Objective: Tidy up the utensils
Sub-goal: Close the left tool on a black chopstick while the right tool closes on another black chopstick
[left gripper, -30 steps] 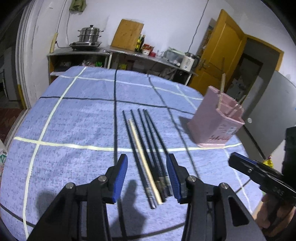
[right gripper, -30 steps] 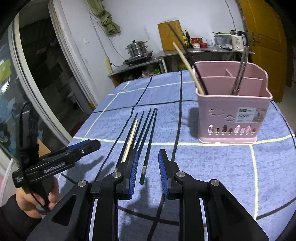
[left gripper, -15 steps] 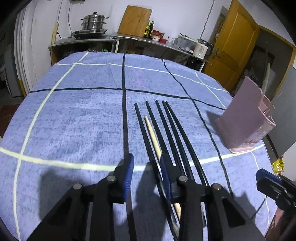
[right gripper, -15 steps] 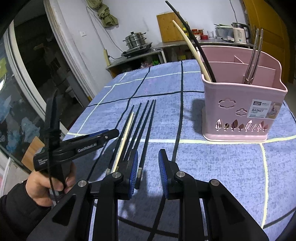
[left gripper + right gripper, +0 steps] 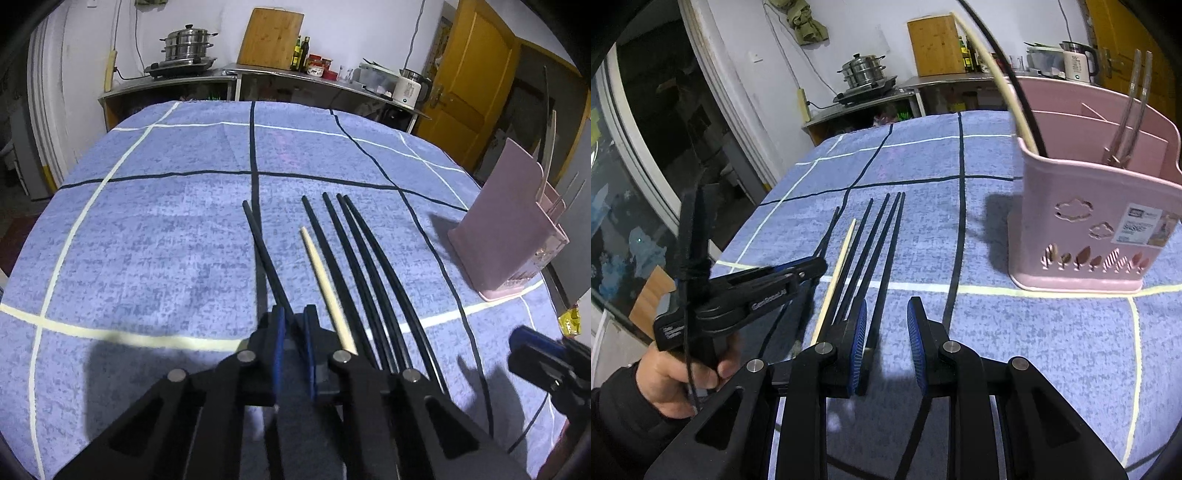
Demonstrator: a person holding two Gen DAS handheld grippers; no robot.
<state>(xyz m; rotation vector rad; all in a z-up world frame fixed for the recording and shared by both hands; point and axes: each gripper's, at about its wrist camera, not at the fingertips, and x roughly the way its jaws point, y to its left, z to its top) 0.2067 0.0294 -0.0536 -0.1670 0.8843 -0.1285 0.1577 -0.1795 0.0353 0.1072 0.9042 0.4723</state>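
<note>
Chopsticks lie in a row on the cloth (image 5: 155, 236). Left gripper (image 5: 294, 325), jaws just closing, pinches the outermost black chopstick (image 5: 263, 254) to lift it. Right gripper (image 5: 886, 321) hovers open over another, near the pink basket (image 5: 1086, 206), their likely destination.

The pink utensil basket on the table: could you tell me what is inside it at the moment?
In the pink basket, a pale chopstick and a black chopstick lean in the left compartment; metal tongs stand in another. Their lower ends and the basket's floor are hidden by its walls.
</note>
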